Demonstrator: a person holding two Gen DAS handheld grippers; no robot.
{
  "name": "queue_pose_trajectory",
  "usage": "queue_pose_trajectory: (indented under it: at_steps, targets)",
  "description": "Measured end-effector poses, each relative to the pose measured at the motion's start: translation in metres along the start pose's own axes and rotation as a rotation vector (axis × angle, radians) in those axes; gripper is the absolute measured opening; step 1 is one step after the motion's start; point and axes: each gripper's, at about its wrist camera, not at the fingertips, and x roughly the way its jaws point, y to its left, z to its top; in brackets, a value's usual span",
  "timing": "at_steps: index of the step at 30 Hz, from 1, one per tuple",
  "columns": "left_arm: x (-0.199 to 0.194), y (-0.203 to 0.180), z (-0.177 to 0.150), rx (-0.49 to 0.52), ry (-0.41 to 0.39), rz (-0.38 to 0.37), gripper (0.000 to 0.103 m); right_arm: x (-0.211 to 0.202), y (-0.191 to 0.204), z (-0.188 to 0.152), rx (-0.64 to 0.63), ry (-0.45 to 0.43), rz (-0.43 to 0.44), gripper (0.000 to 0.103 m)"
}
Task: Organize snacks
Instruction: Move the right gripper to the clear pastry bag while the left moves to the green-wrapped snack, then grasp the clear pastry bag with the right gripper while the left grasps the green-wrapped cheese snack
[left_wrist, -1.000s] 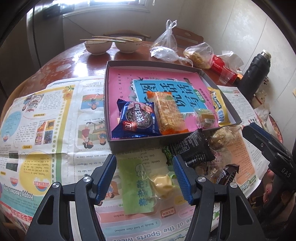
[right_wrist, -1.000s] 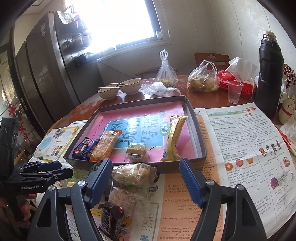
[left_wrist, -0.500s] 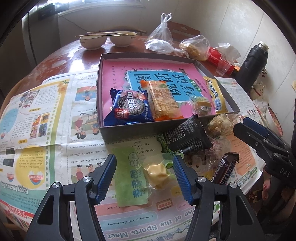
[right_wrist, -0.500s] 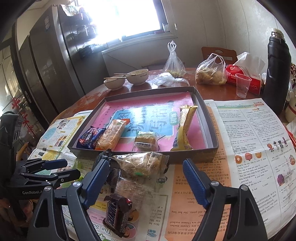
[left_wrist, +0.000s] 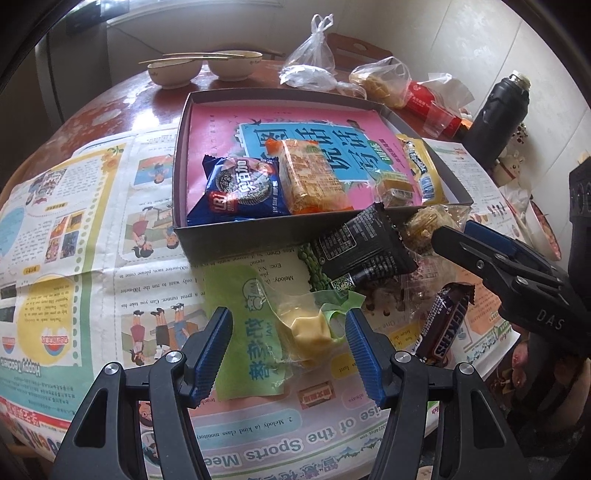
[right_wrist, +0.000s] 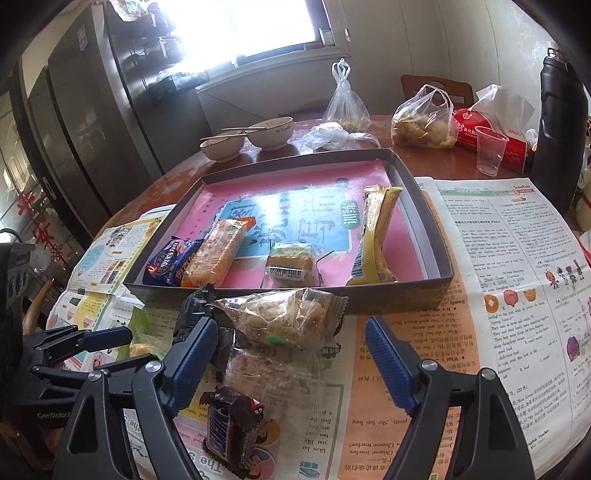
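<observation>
Since a second ago my right gripper (right_wrist: 286, 363) has spread wider and dropped nearer the clear-wrapped pastry (right_wrist: 280, 321), which lies loose between its parted blue pads. My left gripper (left_wrist: 290, 356) stands half-open, untouching, about the green-wrapped yellow cake (left_wrist: 306, 332). Beside: black packet (left_wrist: 360, 247), Snickers bar (left_wrist: 445, 321). Beyond: box (left_wrist: 266, 236), four snacks inside.

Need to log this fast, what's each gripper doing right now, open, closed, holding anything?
Left gripper: open, holding nothing, straddling the green jam pastry packet.
Right gripper: open, holding nothing.
</observation>
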Motion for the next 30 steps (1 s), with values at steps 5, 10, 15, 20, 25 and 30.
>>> queue_pose_trajectory:
  at_steps: [5,10,15,20,25,30]
  targets:
    - [0.002,0.0,0.0,0.002,0.006,-0.006,0.065,0.009,0.002,0.002,0.002,0.017,-0.005,0.082]
    - [0.007,-0.002,-0.001,0.003,0.026,-0.024,0.065,0.013,0.005,0.002,-0.001,0.025,-0.004,0.082]
    - [0.011,-0.004,-0.002,0.009,0.038,-0.032,0.065,0.017,0.004,0.002,0.014,0.031,0.0,0.082]
    - [0.011,-0.004,-0.002,0.001,0.035,-0.032,0.065,0.021,0.005,0.002,0.016,0.035,-0.004,0.081]
    - [0.012,-0.006,0.0,0.002,0.032,-0.033,0.062,0.026,0.004,0.003,0.022,0.04,-0.005,0.073]
    - [0.013,-0.006,0.002,-0.005,0.03,-0.034,0.059,0.03,0.005,0.001,0.007,0.038,0.002,0.063]
